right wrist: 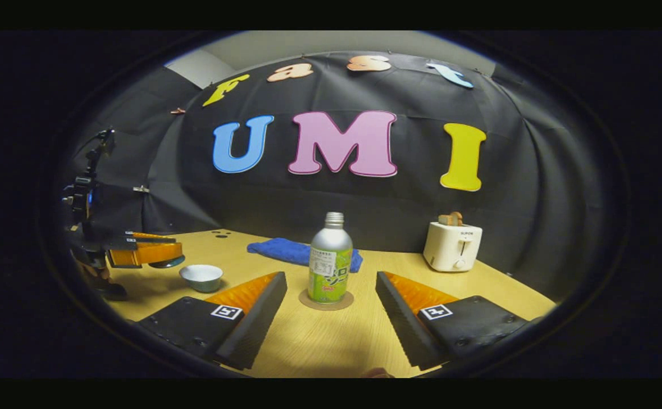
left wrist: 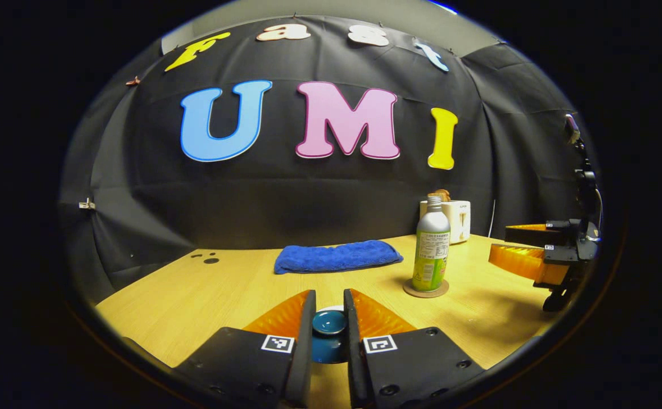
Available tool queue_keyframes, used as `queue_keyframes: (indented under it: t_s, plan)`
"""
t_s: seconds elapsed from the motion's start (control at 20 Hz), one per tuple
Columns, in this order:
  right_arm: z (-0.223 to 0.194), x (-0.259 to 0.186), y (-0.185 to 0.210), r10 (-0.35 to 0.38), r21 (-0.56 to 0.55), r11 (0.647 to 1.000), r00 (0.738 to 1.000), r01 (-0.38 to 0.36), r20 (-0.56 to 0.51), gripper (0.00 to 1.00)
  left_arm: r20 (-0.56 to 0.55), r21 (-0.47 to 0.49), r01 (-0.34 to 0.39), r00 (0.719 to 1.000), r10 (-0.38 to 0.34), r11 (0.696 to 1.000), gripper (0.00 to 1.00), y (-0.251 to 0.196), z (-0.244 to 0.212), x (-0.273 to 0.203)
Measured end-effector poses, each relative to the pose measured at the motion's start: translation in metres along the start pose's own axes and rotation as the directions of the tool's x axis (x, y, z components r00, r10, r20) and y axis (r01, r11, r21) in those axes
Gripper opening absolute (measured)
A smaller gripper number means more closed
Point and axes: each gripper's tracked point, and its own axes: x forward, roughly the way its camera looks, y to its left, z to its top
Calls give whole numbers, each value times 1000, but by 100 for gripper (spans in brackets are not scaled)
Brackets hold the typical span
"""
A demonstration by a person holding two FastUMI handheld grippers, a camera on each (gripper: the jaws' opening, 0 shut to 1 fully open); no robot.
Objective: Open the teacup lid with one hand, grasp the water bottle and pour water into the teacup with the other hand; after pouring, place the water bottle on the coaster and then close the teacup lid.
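Just one water bottle (right wrist: 331, 258) on one coaster (right wrist: 326, 300), left gripper (left wrist: 329, 318) clamping lid (left wrist: 329, 322), right gripper (right wrist: 331, 295) spread.

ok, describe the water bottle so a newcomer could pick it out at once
Start at the wooden table before the black cloth wall. Near its middle, in front of the blue towel, lies a round coaster. The water bottle stands upright on it: the tallest thing there, silver neck, green label.

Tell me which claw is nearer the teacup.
Left. The left claw holds the lid lifted just above and beside the open teacup. The right claw is farther off, open and facing the water bottle on its coaster.
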Motion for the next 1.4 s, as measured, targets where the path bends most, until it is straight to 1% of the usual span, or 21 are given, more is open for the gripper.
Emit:
queue_keyframes:
  t_s: [0.15,0.2,0.35,0.4,0.55,0.75,0.85,1.2,1.4]
  plan:
    - [-13,-1,3,17,68,998,1000,-15,-21,98,-10,20,3,1000,-3,1000,30,-1,-2,18]
    - [-16,0,1,12,81,997,1000,-10,-28,98,-21,32,5,1000,-5,999,30,-2,-4,24]
    - [-24,2,-7,-2,95,995,999,6,-44,96,-51,52,0,999,2,999,31,-3,-12,40]
    - [-26,3,-11,-11,100,995,999,16,-46,99,-59,50,4,998,-1,999,31,-6,-14,42]
    - [-21,4,-13,-19,115,993,999,22,-26,99,-76,53,2,997,2,999,31,-7,-19,49]
    - [-18,3,-12,-27,65,998,1000,26,4,99,-107,53,-19,994,24,998,31,-3,-31,54]
    - [-19,2,-7,-13,67,998,1000,13,1,99,-113,46,-22,993,27,999,31,-3,-33,55]
    - [-18,3,-9,-16,70,997,1000,16,3,99,-122,62,-6,992,13,998,31,-9,-34,59]
    - [-18,3,-8,-16,69,997,1000,16,2,99,-121,63,-9,993,16,998,32,-9,-34,60]
